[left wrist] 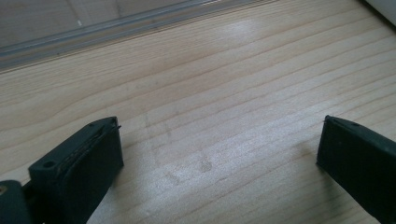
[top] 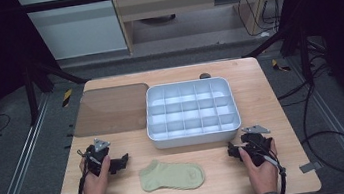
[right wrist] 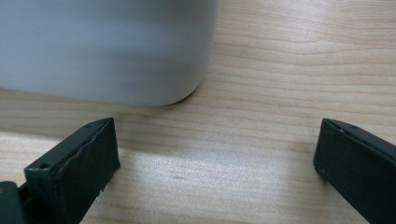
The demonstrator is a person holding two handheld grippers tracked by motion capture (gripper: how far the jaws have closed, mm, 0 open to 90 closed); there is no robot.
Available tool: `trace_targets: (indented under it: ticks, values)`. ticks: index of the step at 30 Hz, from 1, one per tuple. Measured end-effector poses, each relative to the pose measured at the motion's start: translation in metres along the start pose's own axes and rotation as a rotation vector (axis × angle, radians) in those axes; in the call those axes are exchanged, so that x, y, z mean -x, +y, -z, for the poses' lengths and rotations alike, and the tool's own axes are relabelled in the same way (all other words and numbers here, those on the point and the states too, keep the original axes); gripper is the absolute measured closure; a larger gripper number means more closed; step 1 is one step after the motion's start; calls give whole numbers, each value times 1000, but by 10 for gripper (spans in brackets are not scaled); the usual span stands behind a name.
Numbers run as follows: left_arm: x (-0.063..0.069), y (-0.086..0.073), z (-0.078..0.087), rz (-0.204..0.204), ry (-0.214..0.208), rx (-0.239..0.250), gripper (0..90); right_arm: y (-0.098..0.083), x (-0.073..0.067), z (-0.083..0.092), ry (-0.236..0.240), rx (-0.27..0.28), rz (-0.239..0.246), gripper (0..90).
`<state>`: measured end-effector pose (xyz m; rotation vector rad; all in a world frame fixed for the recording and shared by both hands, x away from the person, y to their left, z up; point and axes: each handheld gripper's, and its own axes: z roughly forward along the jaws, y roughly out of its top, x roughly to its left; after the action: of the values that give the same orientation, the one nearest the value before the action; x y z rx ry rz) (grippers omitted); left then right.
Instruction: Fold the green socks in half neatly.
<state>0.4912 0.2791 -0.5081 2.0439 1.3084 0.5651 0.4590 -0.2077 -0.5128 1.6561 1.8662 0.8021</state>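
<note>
Both claws rest on the tabletop [top: 260, 90] with their jaws spread wide and nothing between them: the left claw [top: 124, 160] sits at about nine o'clock of the sock [top: 172, 175], the right claw [top: 231, 150] at about three o'clock of it, and each points inward toward it. The likely step is picking up the sock, and it looks barely begun. To do it well, I would bring one claw low over an end of the sock, keep the jaws level with the wood, and pinch a good fold of cloth rather than a thin edge, since soft knit slips out easily; the other claw can steady or take the far end. The sock is pale olive green, short, ankle cut, and lies flat and fairly smooth, with its length running from nine to three o'clock, its toe toward three. It lies at six o'clock of the white tray [top: 154, 129], near it but apart. In the right gripper view a rounded corner of the tray [right wrist: 107, 51] stands at about eleven o'clock of the jaws.
</note>
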Motion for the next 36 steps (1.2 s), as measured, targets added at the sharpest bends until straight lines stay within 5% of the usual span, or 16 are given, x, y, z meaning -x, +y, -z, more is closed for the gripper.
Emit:
trace_targets:
  ticks: [10,11,14,18,19,21,25,27,29,31,33,36]
  values:
    - [3,-1,2,-18,-16,-2,0,-3,0,3,15,2,23,3]
    - [4,-1,3,-42,-41,-11,0,-2,1,2,19,1,16,3]
    - [4,-1,10,-45,-43,4,39,-3,0,3,10,0,10,4]
    - [3,-1,19,-36,-103,30,41,-2,1,2,19,2,10,8]
    - [4,2,24,-44,-115,52,49,-1,3,4,20,8,17,116]
    - [4,10,33,-40,-139,78,57,2,1,12,28,31,42,116]
    - [11,25,47,-57,-186,85,54,10,-7,35,83,55,74,186]
    - [19,37,61,-68,-272,57,56,23,-17,62,154,53,114,283]
    - [25,38,69,-55,-306,58,66,27,-26,75,201,53,147,289]
    - [29,37,73,-77,-307,40,77,26,-31,82,230,53,154,295]
    - [38,32,76,-126,-291,-24,93,12,-47,95,318,11,168,349]
    - [45,28,77,-138,-297,-40,105,4,-55,96,342,-20,193,368]
